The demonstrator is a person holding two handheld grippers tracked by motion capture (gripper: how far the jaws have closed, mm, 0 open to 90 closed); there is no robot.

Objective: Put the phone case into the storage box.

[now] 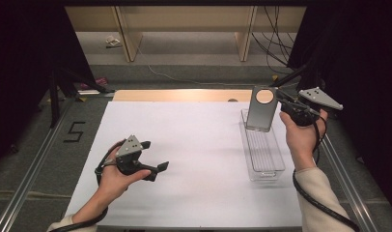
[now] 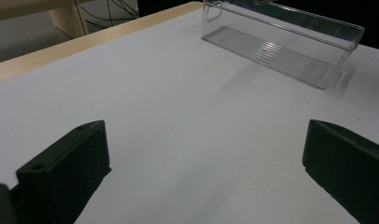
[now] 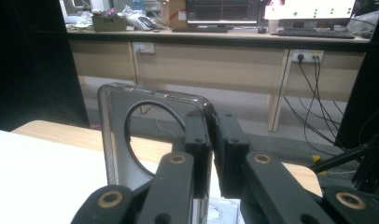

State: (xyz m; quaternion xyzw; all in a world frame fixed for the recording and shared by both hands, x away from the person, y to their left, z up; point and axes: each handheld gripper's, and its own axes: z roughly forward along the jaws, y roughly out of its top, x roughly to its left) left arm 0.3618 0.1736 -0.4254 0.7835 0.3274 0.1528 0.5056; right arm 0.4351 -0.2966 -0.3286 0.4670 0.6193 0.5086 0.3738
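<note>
Black jaws of the right claw (image 3: 211,154) pinched a phone case (image 3: 131,140) upright. Directly below it lay the clear tray (image 1: 264,154), long axis running toward the person. Left claw (image 1: 153,162) hung open, well apart.

— Any writing you can make out from here?

— I read one mark: a black "5" (image 1: 75,131) on the grey floor (image 1: 35,159) left of the table, seen from above.

— Anything on the monitors (image 3: 223,11) at the back?

— I see lit lines and dots there, too small to read.
</note>
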